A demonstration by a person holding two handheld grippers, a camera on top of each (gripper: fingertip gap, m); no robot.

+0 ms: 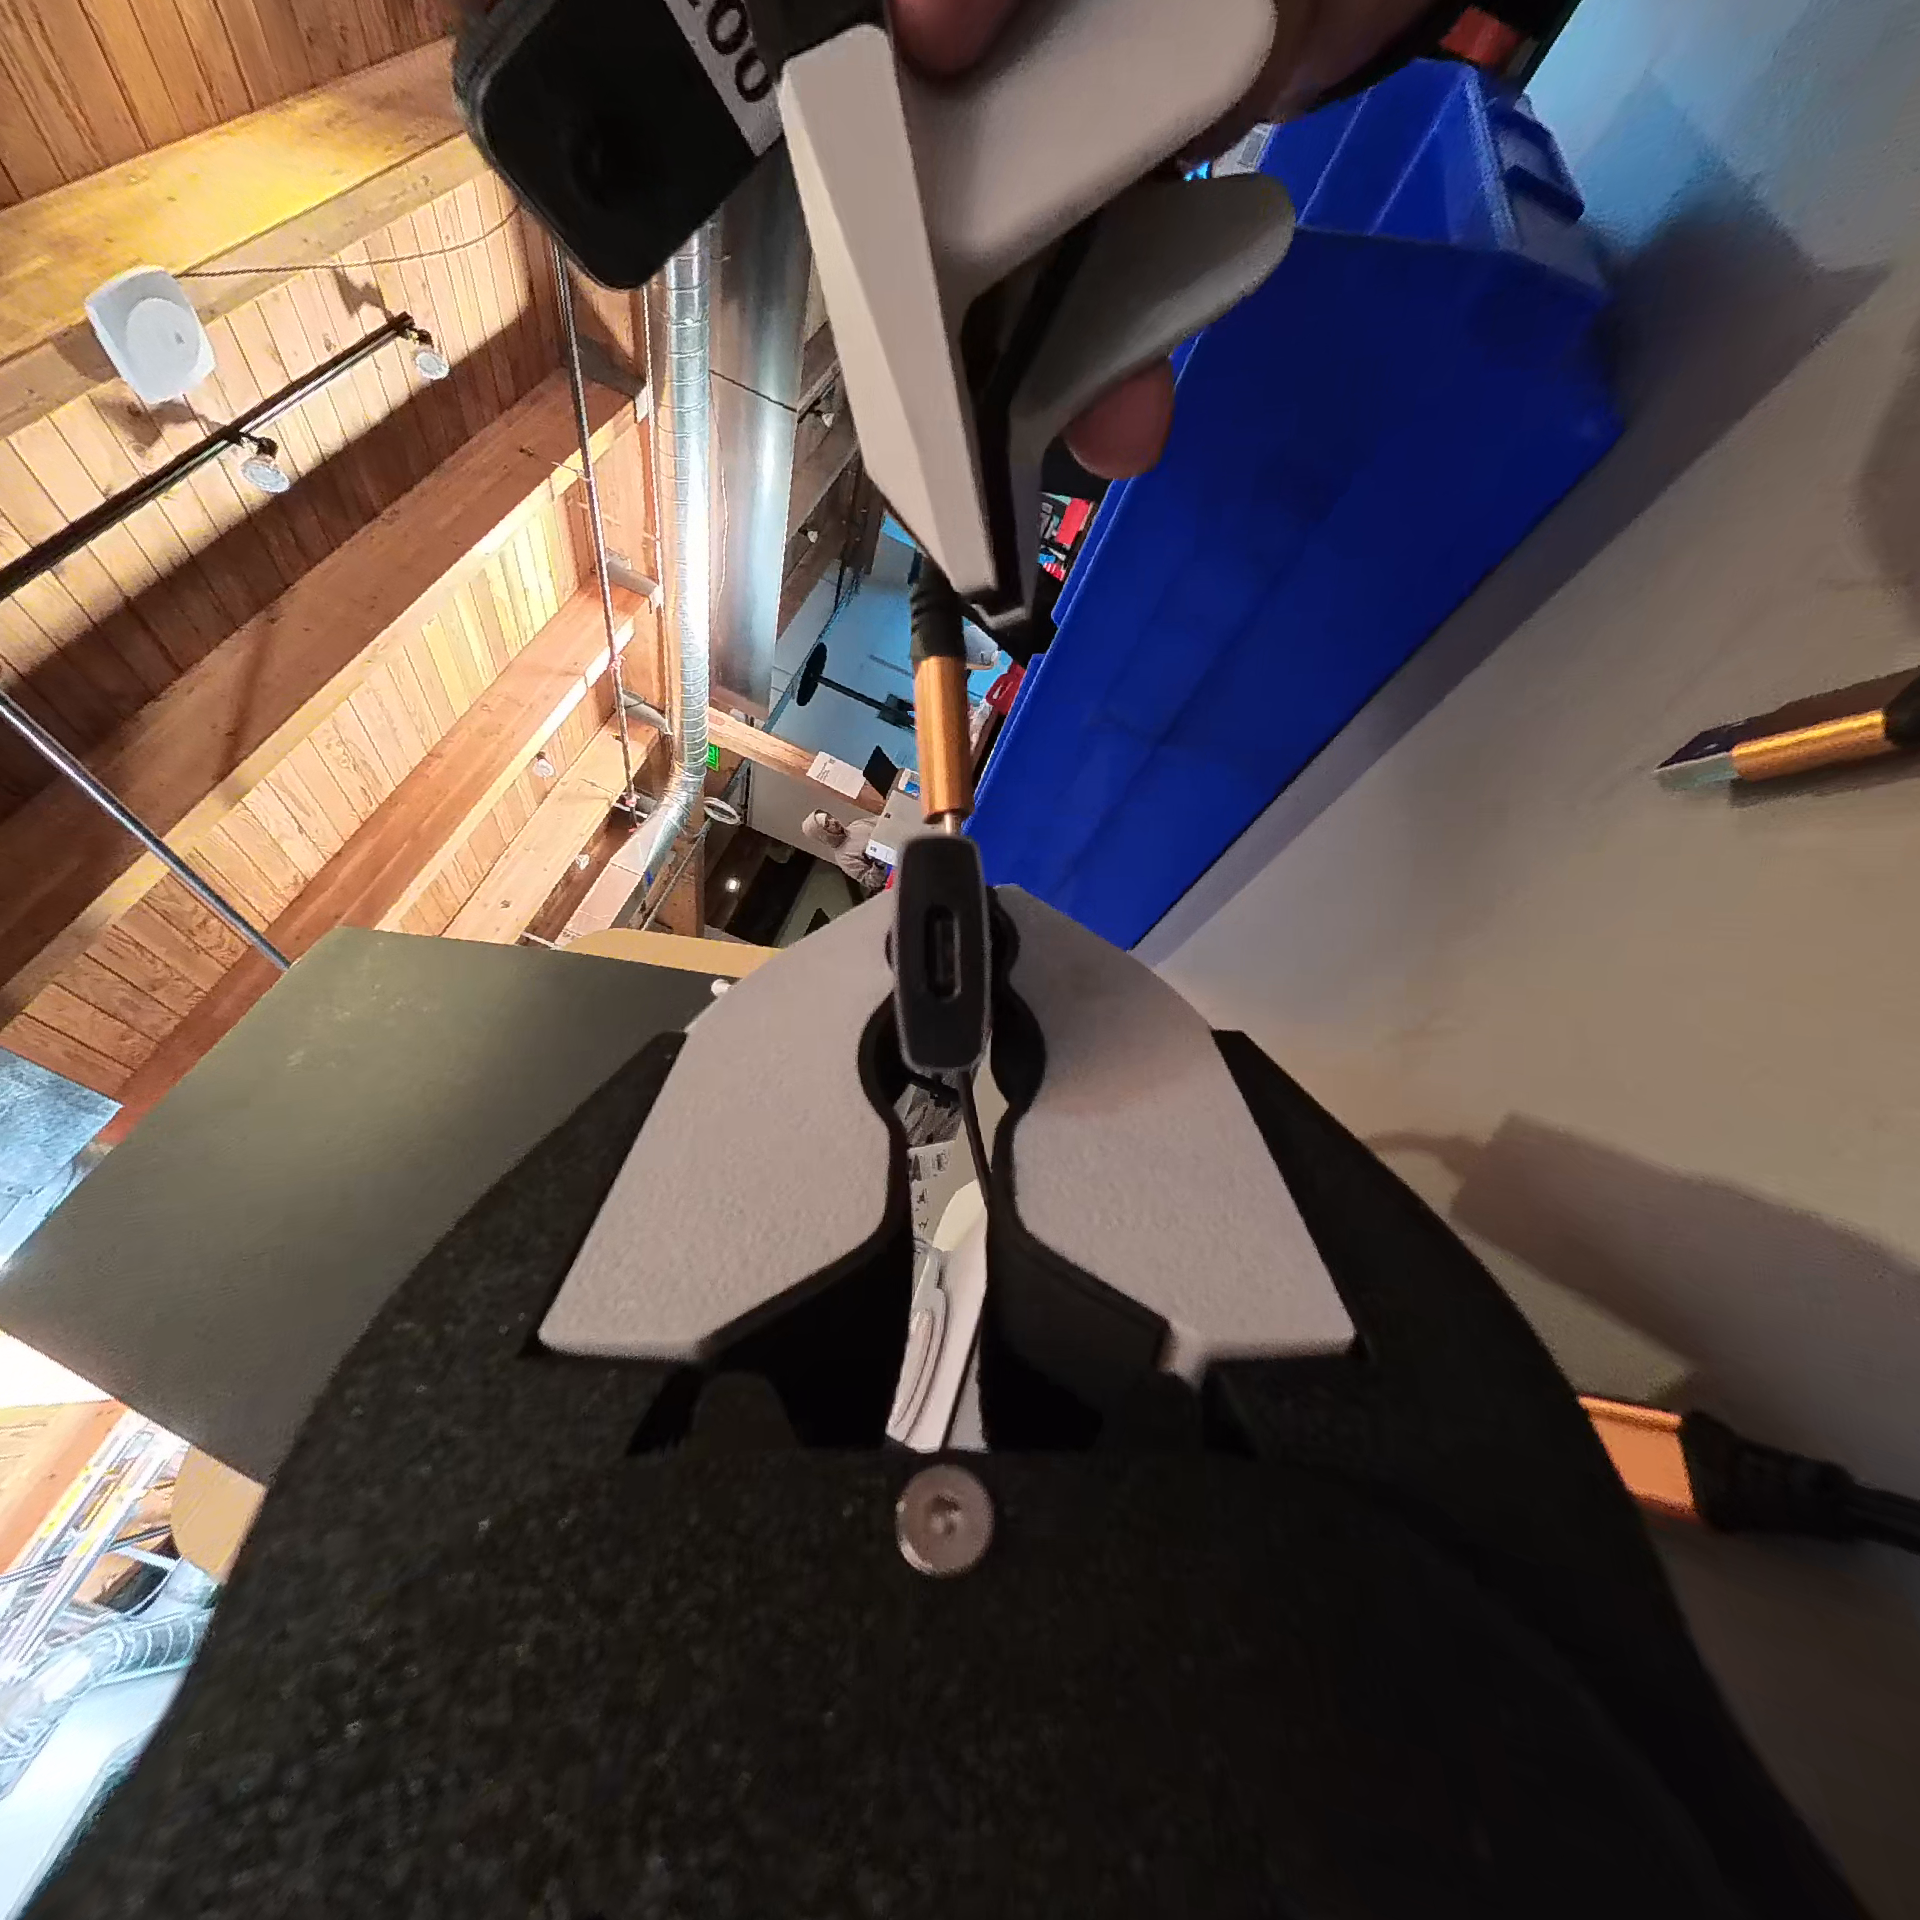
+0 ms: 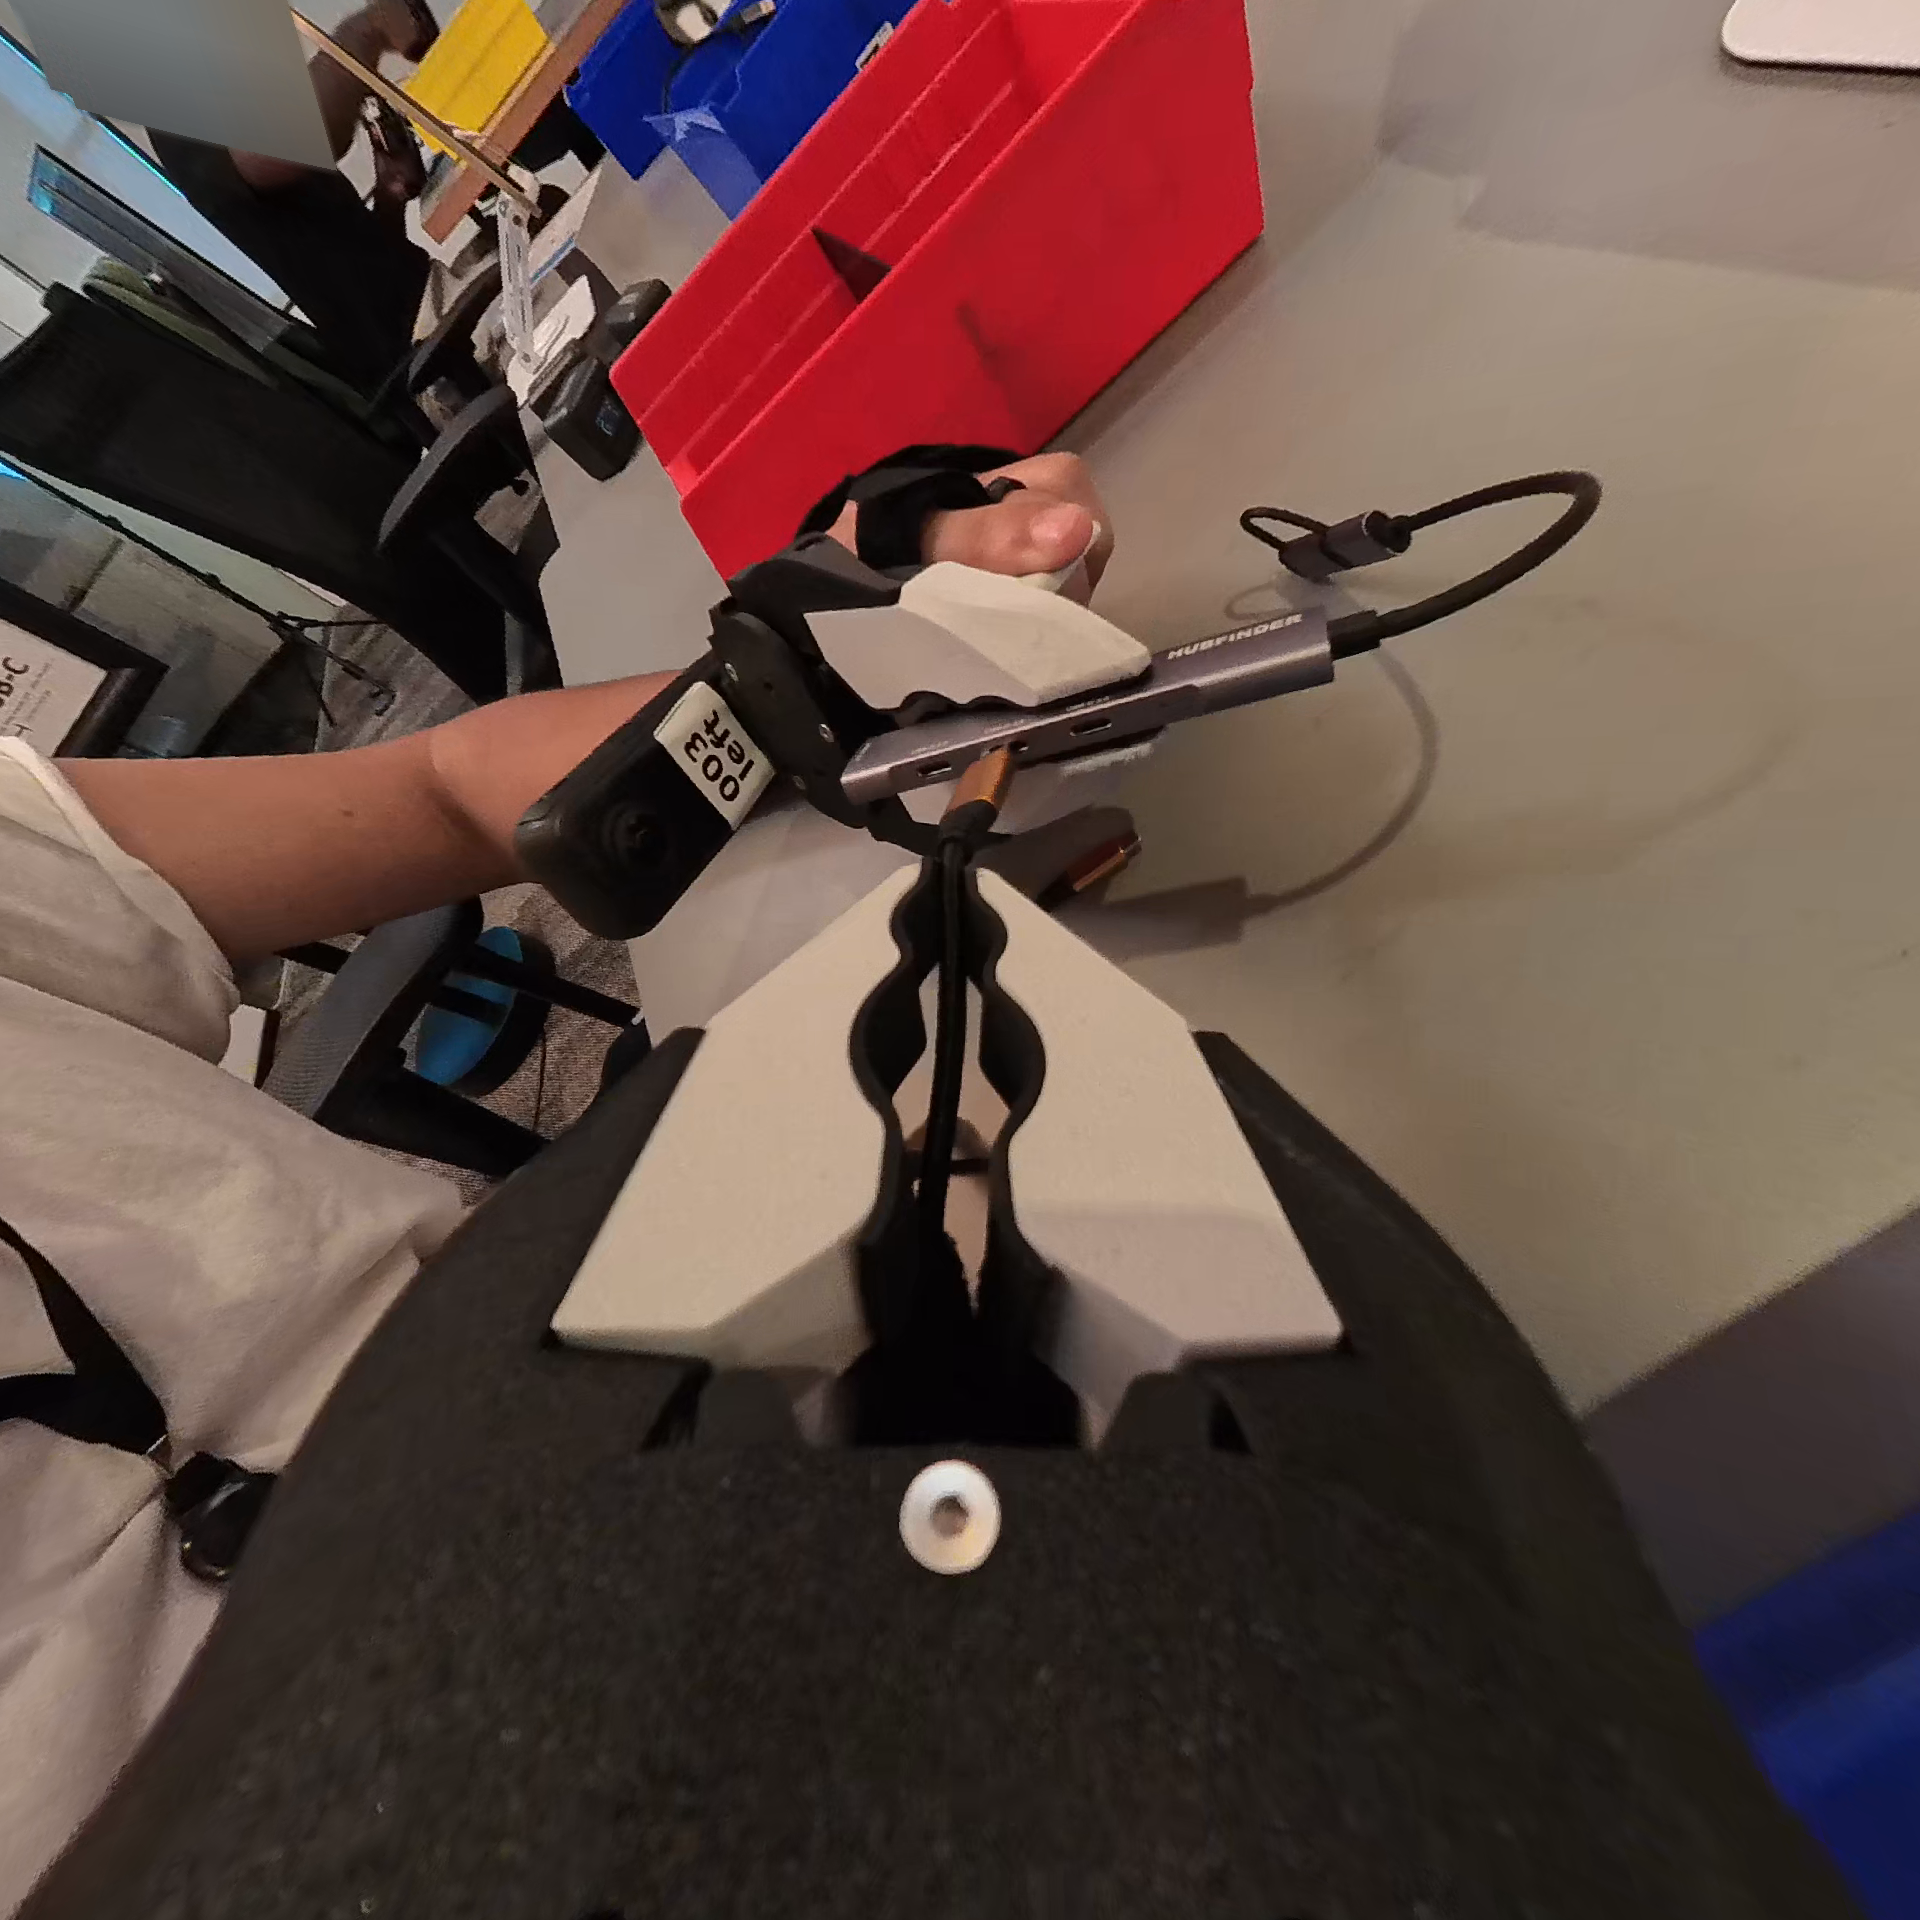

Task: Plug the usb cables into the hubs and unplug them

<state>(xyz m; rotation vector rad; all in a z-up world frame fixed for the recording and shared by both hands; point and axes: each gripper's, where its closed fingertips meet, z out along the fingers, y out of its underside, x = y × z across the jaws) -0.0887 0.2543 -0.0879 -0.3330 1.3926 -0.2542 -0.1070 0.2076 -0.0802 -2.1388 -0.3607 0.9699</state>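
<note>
My left gripper [image 1: 940,935] is shut on a slim grey multi-port hub [image 1: 940,961], seen end-on with one port facing me. In the right wrist view the hub [image 2: 1226,660] lies flat between the left gripper's fingers [image 2: 987,634], above the table. My right gripper [image 2: 951,899] is shut on a black cable [image 2: 943,1039] just behind its copper-coloured plug [image 2: 985,777]. The plug's tip meets a port on the hub's side. The plug [image 1: 940,727] also shows in the left wrist view, below my right gripper [image 1: 987,592].
The hub's own black cable [image 2: 1496,561] loops over the grey table [image 2: 1558,883]. A red bin [image 2: 935,291] stands behind, with blue [image 2: 727,83] and yellow bins beyond. A blue bin [image 1: 1299,571] and two more copper plugs [image 1: 1787,750] [image 1: 1636,1465] are on the table. The tips of one gripper are about 5 centimetres away from the tips of the other.
</note>
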